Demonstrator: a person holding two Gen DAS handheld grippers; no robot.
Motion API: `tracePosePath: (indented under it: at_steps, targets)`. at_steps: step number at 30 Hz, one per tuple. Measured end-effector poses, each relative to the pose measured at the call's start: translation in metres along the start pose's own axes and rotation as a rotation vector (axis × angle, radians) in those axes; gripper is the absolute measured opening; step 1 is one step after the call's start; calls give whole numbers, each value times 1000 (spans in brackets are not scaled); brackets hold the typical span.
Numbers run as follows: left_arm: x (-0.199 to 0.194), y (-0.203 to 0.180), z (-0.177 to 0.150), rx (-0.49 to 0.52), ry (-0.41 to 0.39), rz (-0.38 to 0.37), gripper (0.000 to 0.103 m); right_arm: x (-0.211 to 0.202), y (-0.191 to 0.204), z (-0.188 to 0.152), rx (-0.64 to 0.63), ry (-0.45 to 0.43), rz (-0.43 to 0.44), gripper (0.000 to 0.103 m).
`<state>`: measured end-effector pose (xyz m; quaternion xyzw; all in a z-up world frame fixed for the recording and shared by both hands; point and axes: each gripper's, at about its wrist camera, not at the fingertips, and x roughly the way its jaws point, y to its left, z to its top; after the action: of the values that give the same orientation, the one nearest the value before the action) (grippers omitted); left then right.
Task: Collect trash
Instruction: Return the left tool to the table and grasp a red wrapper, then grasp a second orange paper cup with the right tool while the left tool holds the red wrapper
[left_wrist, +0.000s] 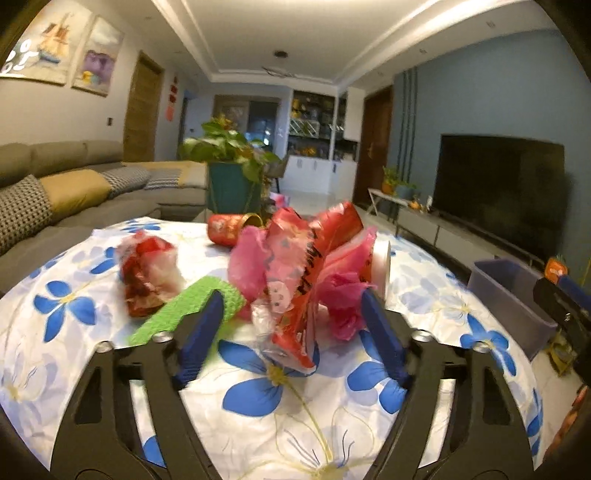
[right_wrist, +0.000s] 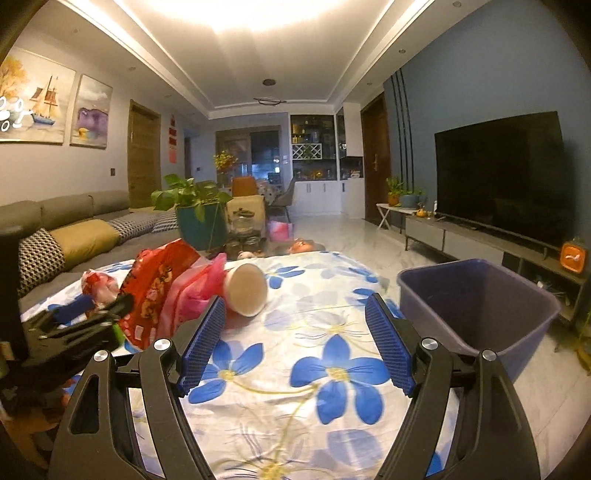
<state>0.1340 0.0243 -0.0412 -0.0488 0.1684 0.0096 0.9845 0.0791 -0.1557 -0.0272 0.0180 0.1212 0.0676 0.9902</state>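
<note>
A heap of red and pink wrappers (left_wrist: 299, 266) lies on the floral tablecloth (left_wrist: 295, 406). My left gripper (left_wrist: 293, 314) is open, its blue pads on either side of the heap's near end. A crumpled red-and-white wrapper (left_wrist: 149, 275), a green strip (left_wrist: 184, 306), a tipped red can (left_wrist: 231, 229) and a tipped paper cup (left_wrist: 380, 266) lie around it. My right gripper (right_wrist: 295, 332) is open and empty over bare cloth; the cup (right_wrist: 247, 290) and wrappers (right_wrist: 162, 291) lie ahead to its left. The purple bin (right_wrist: 476, 310) stands at the table's right edge.
A potted plant (left_wrist: 231, 173) stands at the table's far edge. A sofa (left_wrist: 74, 192) runs along the left. A TV (right_wrist: 502, 173) on a low stand is at the right. The left gripper's body (right_wrist: 74, 325) shows at the left of the right wrist view.
</note>
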Motion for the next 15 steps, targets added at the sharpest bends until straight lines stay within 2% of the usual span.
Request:
tracePosePath:
  at_steps: [2,3,5,6,10,15]
  targets:
    - [16,0,1,0,43,-26,46,2,3,-1,0,5,6,76]
    - [22,1,1,-6,66,-42,40,3,4,-1,-2,7,8,76]
    - [28,1,1,-19,96,-78,14,6,6,-3,-4,12,14,76]
    - [30,2,0,-22,99,-86,10,7,7,-3,-5,14,14,76]
    - [22,-1,1,-11,76,-120,3,14,11,-4,-2,33,28,76]
    - [-4,8,7,-49,25,-138,2,22,17,-6,6,49,52,76]
